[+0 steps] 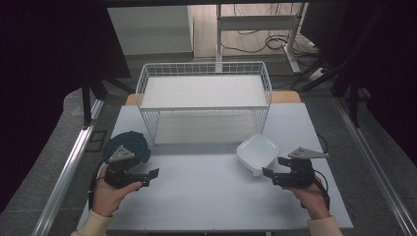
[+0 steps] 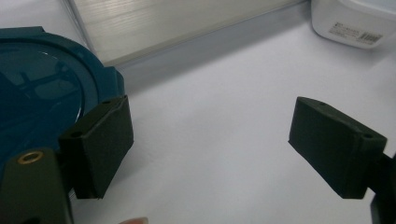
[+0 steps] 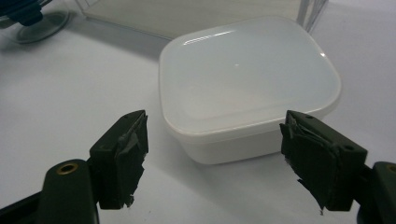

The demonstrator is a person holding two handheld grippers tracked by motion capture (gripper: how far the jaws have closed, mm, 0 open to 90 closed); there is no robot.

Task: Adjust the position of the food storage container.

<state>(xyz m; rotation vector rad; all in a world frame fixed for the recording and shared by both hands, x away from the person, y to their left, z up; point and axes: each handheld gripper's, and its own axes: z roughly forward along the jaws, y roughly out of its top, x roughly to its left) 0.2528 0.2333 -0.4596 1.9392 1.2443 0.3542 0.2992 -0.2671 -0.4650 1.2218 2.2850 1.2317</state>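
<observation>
A white square plastic container (image 1: 257, 153) sits on the table right of centre, open side up. My right gripper (image 1: 274, 167) hovers just in front of it, held by a hand. In the right gripper view its jaws stand open on either side of the container's (image 3: 247, 79) near corner without touching it, my right gripper (image 3: 215, 126) empty. A dark blue round lid (image 1: 129, 146) lies at the left. My left gripper (image 1: 150, 178) is beside it, open and empty. In the left gripper view the lid (image 2: 37, 88) lies just behind the left finger (image 2: 100, 144).
A white wire basket (image 1: 204, 98) stands at the back middle of the white table (image 1: 206, 196); its base (image 2: 163, 23) shows close ahead in the left gripper view. The table's edges drop to a grey floor, and metal rails run along both sides.
</observation>
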